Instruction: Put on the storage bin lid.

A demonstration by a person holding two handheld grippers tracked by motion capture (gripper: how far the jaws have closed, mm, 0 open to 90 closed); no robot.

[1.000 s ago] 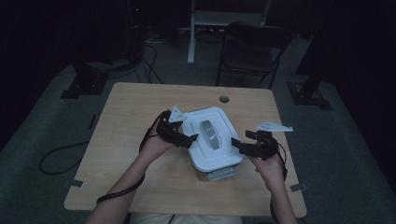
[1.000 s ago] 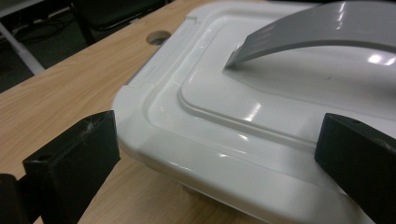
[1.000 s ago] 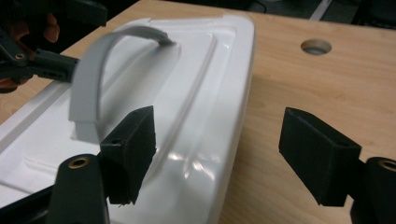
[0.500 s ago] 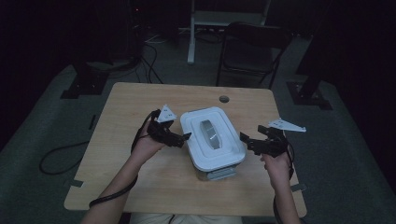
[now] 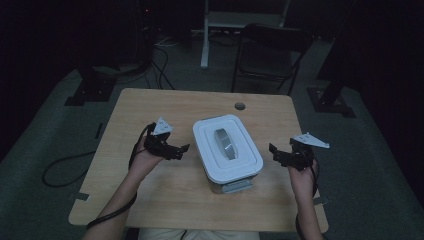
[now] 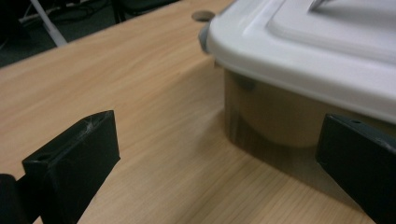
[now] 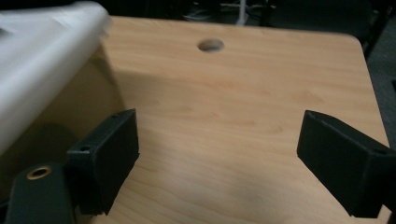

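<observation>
While the lidded container (image 5: 227, 148) sits mid-table (image 5: 165, 105), both claws flank it without touching. The left gripper (image 5: 181, 149) is near its left side, jaws spread wide, nothing in them. The right gripper (image 5: 274, 153) is just off its right side, jaws also wide apart and empty.
</observation>
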